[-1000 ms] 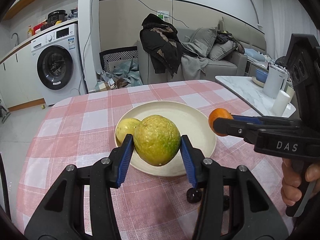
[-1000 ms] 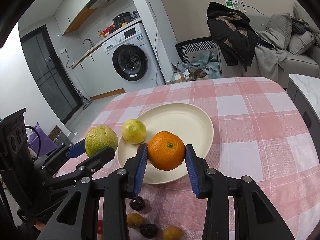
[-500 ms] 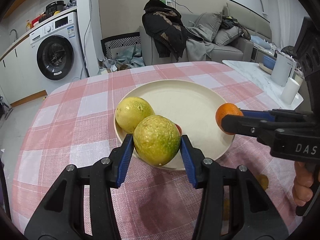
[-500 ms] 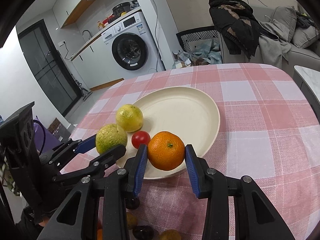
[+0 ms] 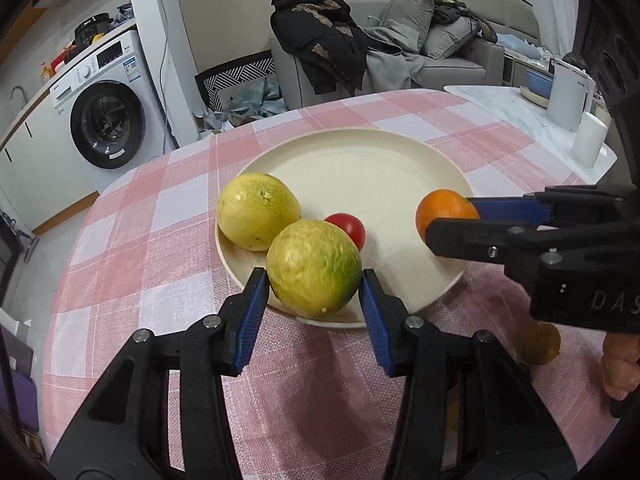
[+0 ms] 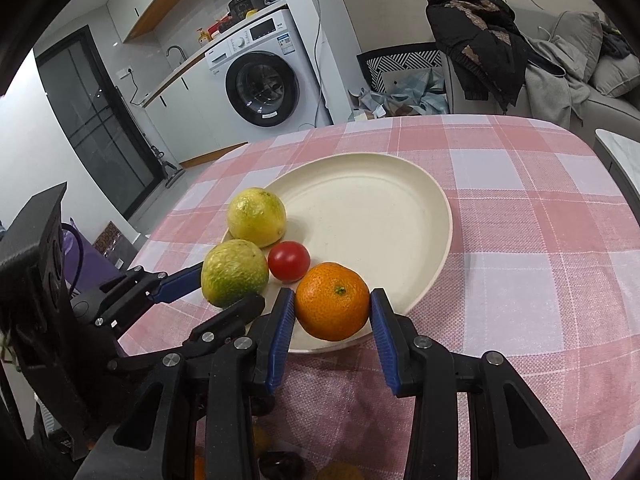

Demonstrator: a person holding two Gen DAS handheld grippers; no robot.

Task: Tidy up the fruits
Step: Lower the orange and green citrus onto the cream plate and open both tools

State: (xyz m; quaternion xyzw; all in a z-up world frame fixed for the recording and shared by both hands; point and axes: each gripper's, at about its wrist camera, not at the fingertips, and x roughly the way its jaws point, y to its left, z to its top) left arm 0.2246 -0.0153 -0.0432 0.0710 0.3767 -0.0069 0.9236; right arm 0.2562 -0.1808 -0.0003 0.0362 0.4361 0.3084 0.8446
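Two fruits are sitting on the plate, two more are being carried in — a few are waiting on the desk.
We are gripping a bumpy yellow-green fruit [image 5: 314,268] in the left gripper [image 5: 314,304] and a glossy, dimpled orange [image 6: 333,301] in the right gripper [image 6: 332,330], both partly closed, over the near rim of the smooth cream plate [image 6: 400,184] — beside a yellow citrus [image 6: 257,218] and a shiny red tomato [image 6: 289,261]; small fruits [image 5: 538,344] are lying on the woven checked cloth.
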